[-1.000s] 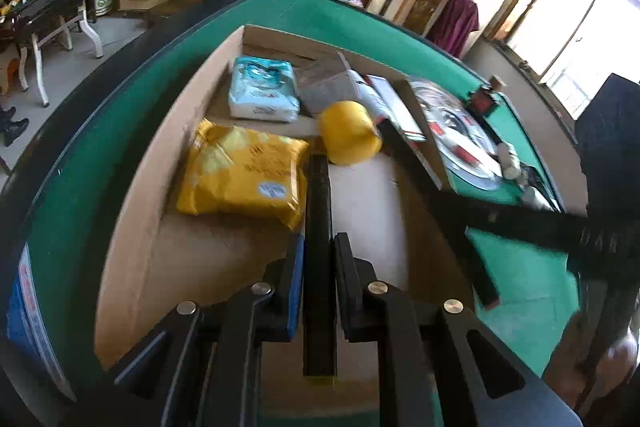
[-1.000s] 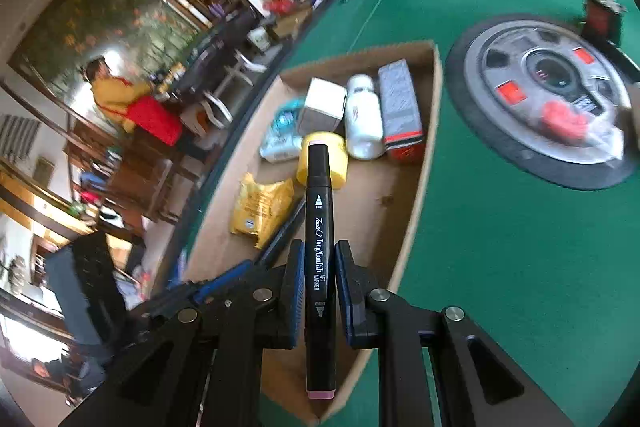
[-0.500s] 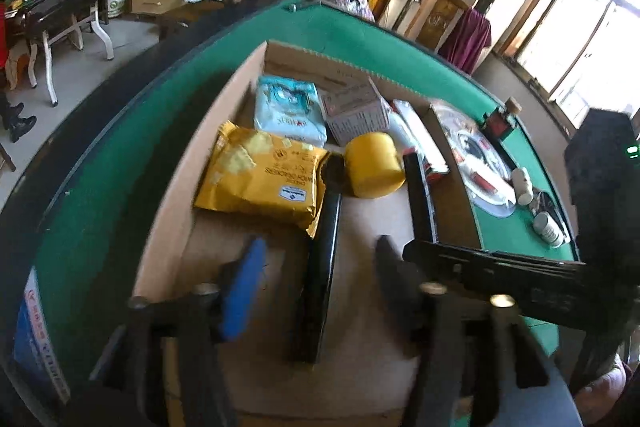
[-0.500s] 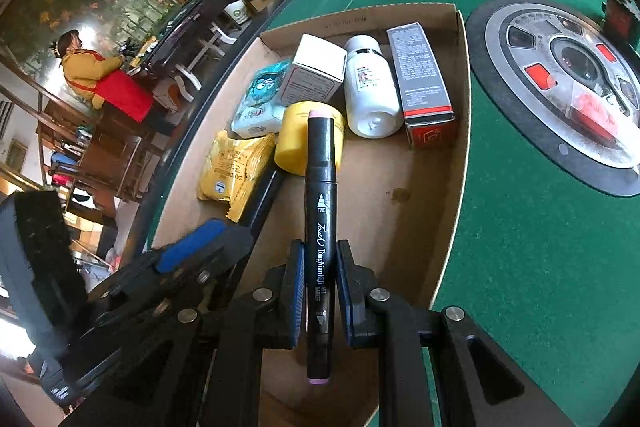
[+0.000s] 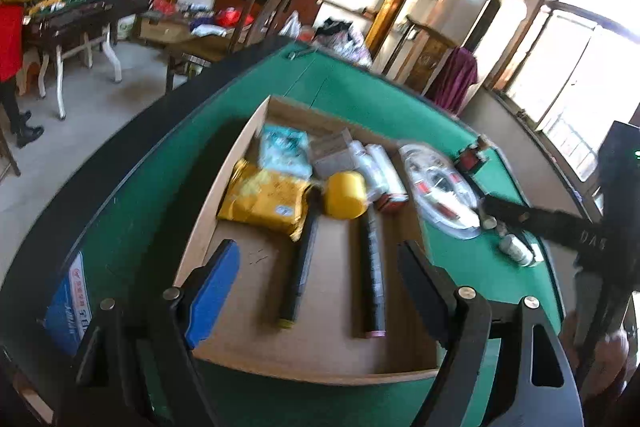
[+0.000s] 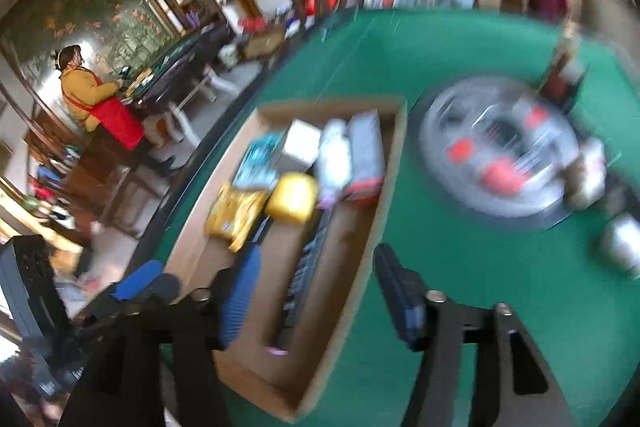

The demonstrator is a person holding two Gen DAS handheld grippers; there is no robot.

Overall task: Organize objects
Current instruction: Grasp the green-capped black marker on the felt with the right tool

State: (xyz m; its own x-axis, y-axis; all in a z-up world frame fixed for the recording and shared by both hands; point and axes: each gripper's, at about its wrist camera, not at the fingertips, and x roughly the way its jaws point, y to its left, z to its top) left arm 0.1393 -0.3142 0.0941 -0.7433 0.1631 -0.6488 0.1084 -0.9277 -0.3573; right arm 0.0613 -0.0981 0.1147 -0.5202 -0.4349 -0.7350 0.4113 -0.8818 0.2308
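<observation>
Both markers lie freed in the box, left gripper and right gripper having just opened empty; light, rigid, slick barrels, best pinched mid-length.

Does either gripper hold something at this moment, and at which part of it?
Nothing is held. The left gripper and right gripper have just been opening; both markers lie free on the box floor.

Counted ahead of the fingers: two black markers, one yellow packet, one yellow roll, one teal packet, one cardboard tray.
</observation>
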